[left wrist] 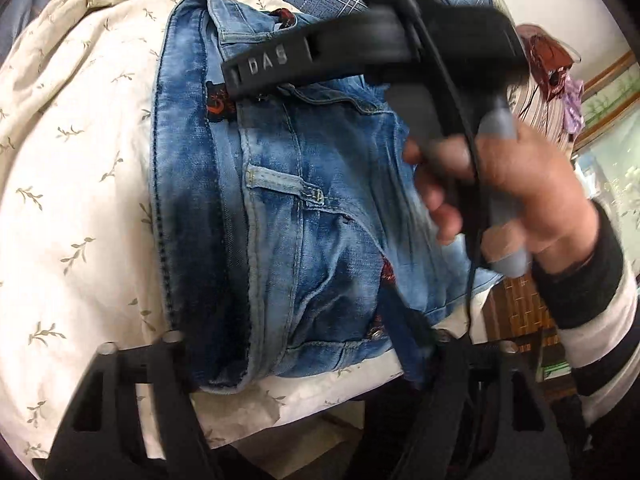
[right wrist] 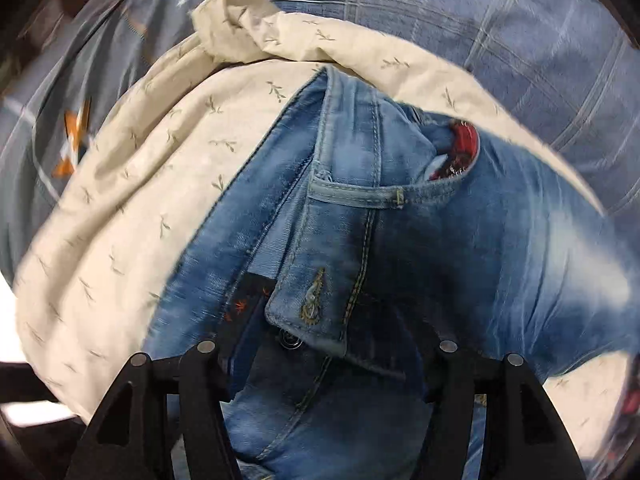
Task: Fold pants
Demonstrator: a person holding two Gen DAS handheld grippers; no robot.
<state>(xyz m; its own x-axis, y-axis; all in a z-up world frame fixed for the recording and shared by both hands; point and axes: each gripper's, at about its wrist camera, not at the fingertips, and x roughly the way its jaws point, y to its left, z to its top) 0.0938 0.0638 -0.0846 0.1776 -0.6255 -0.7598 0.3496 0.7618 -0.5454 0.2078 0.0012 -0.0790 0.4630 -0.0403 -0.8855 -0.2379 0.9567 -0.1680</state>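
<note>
Both sets of jaws stand partly open. The left gripper (left wrist: 308,344) hovers over the near edge of the jeans (left wrist: 280,200), and its pads appear to clamp nothing. The right gripper (right wrist: 324,350) has denim between its fingers, though whether the pads press it cannot be told. The folded jeans lie on a cream leaf-print sheet (left wrist: 80,180) over a blue plaid bedcover (right wrist: 500,40). Bare sheet lies on the jeans' left; the bed's edge is close below them.

Faded denim pants (right wrist: 400,240) on matt, leaf-printed cotton cloth (right wrist: 120,220)
</note>
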